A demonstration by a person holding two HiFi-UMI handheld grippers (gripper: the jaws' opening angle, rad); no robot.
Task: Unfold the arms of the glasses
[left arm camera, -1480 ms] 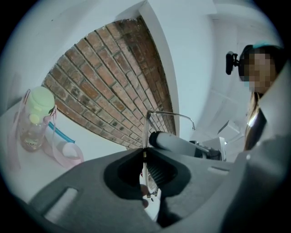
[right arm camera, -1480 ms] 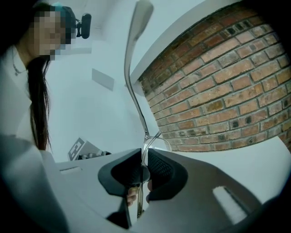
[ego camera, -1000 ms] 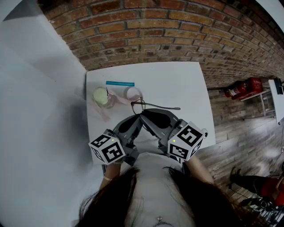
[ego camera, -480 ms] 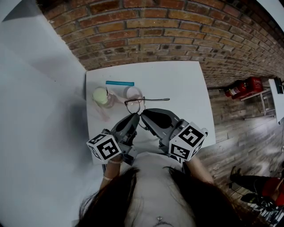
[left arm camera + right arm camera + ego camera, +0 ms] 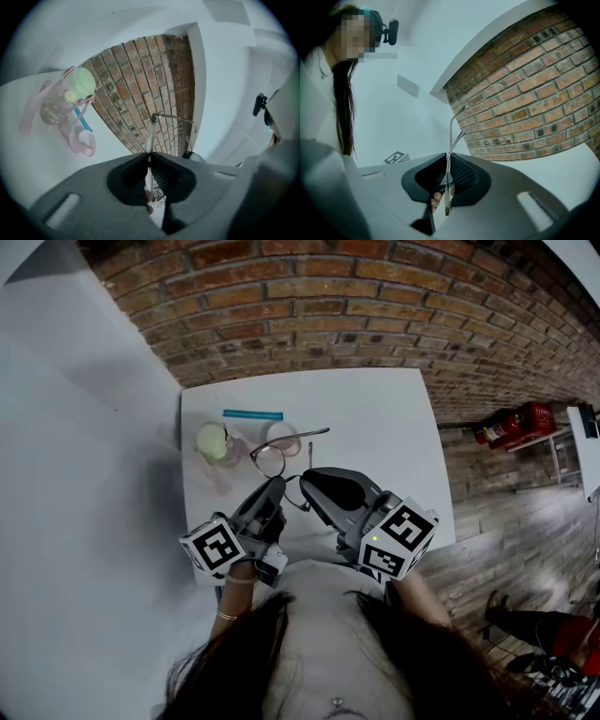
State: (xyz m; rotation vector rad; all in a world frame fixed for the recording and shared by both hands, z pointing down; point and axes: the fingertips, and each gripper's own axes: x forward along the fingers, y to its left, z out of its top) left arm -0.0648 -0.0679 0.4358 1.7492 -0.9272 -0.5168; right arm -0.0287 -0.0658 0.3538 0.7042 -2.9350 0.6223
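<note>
White table (image 5: 375, 427) against a brick wall (image 5: 328, 306); the work is held in the air over the table's near half. The glasses (image 5: 271, 460) hang between the two grippers, toward 11 o'clock of the table's centre. Jaws of the left gripper (image 5: 274, 487) are closed on the front frame, which shows edge-on in its own view. Jaws of the right gripper (image 5: 307, 481) are closed on a thin metal arm (image 5: 450, 136) that rises out of the pads.

Change noted: over the last second the glasses have swung anticlockwise and drifted from mid-table toward 11 o'clock. The free arm (image 5: 315, 434), which pointed to 3 o'clock, now points to about 2 o'clock. The left gripper has rolled with it.

Judgement: one arm already stands out from the frame. Turning the frame against the right gripper's hold looks like the second hinge being opened, so the task is probably past halfway but not finished.

At 10 o'clock of the glasses stands a bottle (image 5: 214, 442) with a green lid and a pink strap (image 5: 80, 140). A blue stick (image 5: 253, 415) lies at 12 o'clock, apart from the work.

Not determinable:
- The hinge angle of the gripped arm, hidden behind the right gripper's body in the head view.
- Exactly which part of the frame the left jaws pinch.

The near table edge is covered by the grippers and the person's hair.
</note>
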